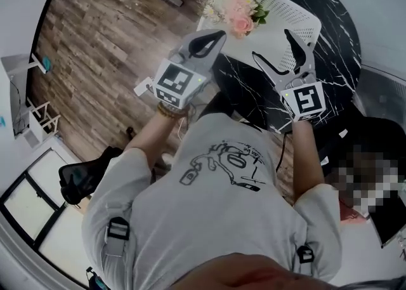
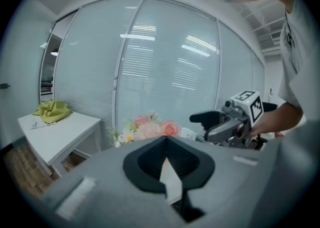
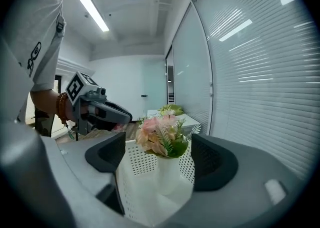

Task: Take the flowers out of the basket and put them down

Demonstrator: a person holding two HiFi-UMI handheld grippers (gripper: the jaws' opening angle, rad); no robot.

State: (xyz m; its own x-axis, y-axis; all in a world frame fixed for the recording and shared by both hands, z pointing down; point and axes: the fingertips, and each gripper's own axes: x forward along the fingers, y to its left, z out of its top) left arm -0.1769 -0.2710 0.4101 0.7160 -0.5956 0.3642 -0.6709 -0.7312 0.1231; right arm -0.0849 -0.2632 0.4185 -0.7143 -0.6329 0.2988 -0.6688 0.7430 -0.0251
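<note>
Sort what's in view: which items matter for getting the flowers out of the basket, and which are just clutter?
Job:
flowers, in the white basket
black marble table under it
left tool, shut, empty
right tool, open, flowers ahead between its jaws, ungripped

Lying about:
white side table
yellow-green cloth on it
black chair on the floor

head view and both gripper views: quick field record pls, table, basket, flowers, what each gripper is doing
table: round black marble-look table
basket: white perforated plastic basket, on the table
flowers: pink and white flower bunch, upright in the basket's far left corner
left gripper: jaws together, empty, near the basket's left side
right gripper: jaws apart, empty, aimed at the flowers
task state: flowers not yet taken out
</note>
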